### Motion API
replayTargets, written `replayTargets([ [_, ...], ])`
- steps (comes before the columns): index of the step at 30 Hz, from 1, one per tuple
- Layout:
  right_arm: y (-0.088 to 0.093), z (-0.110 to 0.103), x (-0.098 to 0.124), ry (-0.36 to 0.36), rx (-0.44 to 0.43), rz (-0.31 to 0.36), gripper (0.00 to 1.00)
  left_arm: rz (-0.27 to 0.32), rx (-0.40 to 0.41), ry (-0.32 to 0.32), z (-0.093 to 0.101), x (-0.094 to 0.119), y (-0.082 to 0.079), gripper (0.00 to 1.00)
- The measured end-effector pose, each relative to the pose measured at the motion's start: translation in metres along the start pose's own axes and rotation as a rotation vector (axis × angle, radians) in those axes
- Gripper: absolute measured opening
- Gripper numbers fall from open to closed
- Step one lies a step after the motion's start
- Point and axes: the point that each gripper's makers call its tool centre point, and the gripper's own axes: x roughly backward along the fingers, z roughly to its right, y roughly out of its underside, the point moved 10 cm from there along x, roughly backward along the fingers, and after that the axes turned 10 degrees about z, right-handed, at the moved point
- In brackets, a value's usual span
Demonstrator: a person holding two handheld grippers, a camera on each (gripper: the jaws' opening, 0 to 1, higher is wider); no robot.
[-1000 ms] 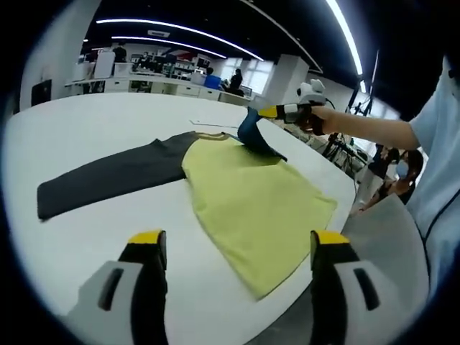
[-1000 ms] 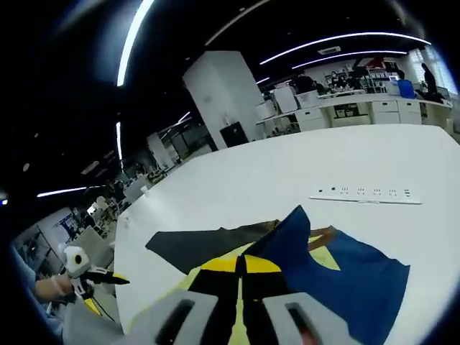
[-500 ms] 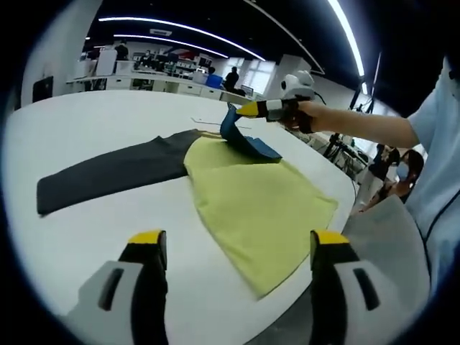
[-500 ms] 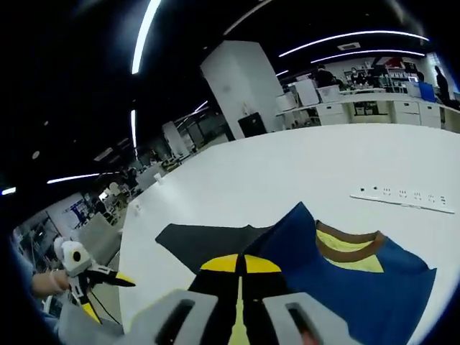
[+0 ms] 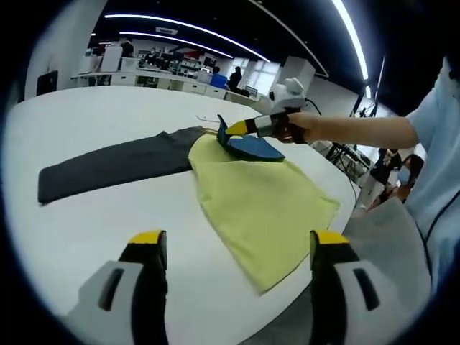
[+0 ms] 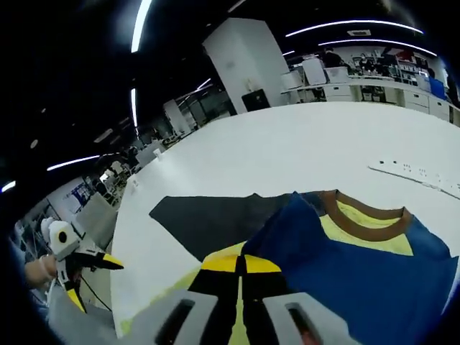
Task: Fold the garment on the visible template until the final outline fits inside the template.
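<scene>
So we had the right hand-held gripper (image 5: pixel 228 129) pinched shut on the blue sleeve (image 6: pixel 345 277), folded over the yellow garment (image 5: pixel 262 205) on the counter (image 5: pixel 86 230), with the dark sleeve (image 5: pixel 108 165) stretching away toward our idle, wide-open left hand-held gripper (image 5: pixel 233 248)

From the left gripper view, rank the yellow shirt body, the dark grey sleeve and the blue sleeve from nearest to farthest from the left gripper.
1. Yellow shirt body: just ahead of the left gripper, toward its right jaw.
2. Dark grey sleeve: farther back, stretched out to the left.
3. Blue sleeve: farthest, at the shirt's far end, pinched by the right gripper.
</scene>
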Motion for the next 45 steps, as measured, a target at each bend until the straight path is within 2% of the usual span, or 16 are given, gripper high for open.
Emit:
replayTargets([
  [8, 0.012, 0.0, -0.016, -0.021, 0.012, -0.059, 0.0, 0.002, 0.013, -0.001, 0.0, -0.002, 0.004, 0.79],
  [14, 0.018, 0.008, -0.025, -0.017, 0.012, -0.089, 0.0, 0.003, 0.022, -0.004, -0.001, -0.003, 0.005, 0.78],
  [22, 0.024, 0.008, -0.027, -0.01, 0.02, -0.112, 0.0, 0.0, 0.029, -0.003, -0.001, -0.004, 0.007, 0.78],
  [29, 0.023, 0.005, -0.022, -0.017, 0.077, -0.105, 0.0, -0.002, 0.031, 0.001, 0.001, -0.003, 0.007, 0.79],
  [37, 0.026, 0.001, -0.019, -0.016, 0.173, -0.1, 0.38, 0.0, 0.03, 0.001, 0.002, -0.001, 0.006, 0.78],
  [41, 0.024, 0.001, -0.017, 0.004, 0.191, -0.066, 0.61, 0.002, 0.032, 0.002, 0.002, 0.0, 0.007, 0.79],
  [45, 0.023, 0.004, -0.014, 0.031, 0.208, -0.053, 0.75, 0.001, 0.031, 0.002, 0.002, 0.0, 0.006, 0.79],
])
